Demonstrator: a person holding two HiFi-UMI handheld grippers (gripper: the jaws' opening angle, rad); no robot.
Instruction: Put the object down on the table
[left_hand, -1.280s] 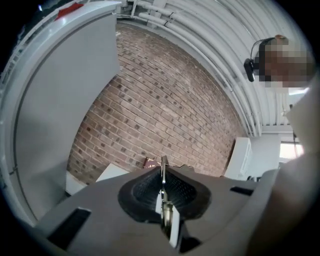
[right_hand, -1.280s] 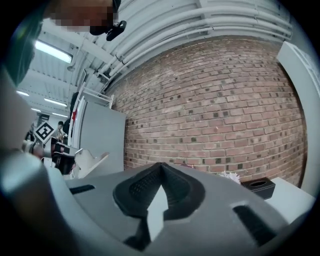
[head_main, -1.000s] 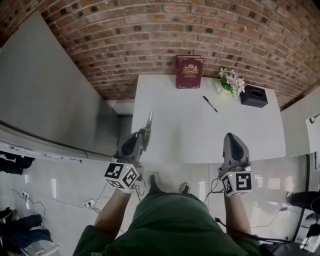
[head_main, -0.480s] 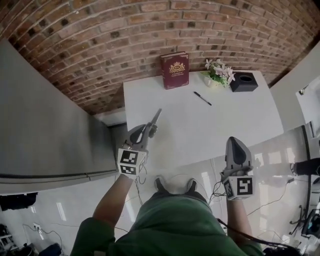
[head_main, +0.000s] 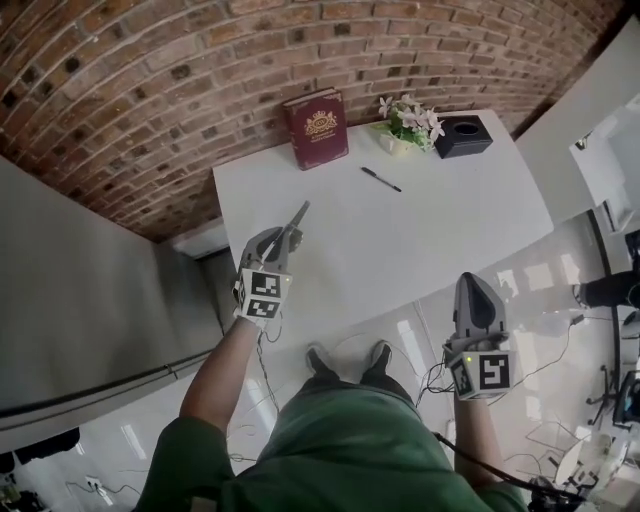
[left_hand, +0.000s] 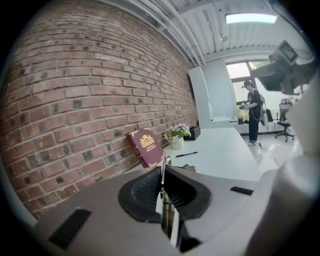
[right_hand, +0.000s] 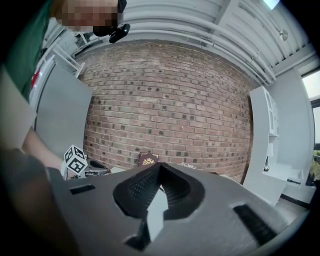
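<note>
My left gripper (head_main: 273, 240) is shut on a thin grey metal tool (head_main: 296, 217) whose tip sticks out past the jaws, above the near-left part of the white table (head_main: 440, 235). In the left gripper view the tool (left_hand: 162, 186) stands edge-on between the closed pads, and the left gripper (left_hand: 164, 169) points toward the table (left_hand: 222, 150). My right gripper (head_main: 471, 283) hangs off the table's front edge over the floor. Its jaws are shut with nothing between them, as the right gripper view shows at the right gripper (right_hand: 159, 169).
A dark red book (head_main: 315, 128) leans on the brick wall at the back of the table. Beside it are a small pot of flowers (head_main: 405, 120) and a black box (head_main: 463, 137); a black pen (head_main: 381, 179) lies in front. A person (left_hand: 254, 112) stands far off.
The left gripper has moved forward with the tool, from off the table's left edge to over its near-left corner. The head view has swung, and the right gripper has hardly moved.
</note>
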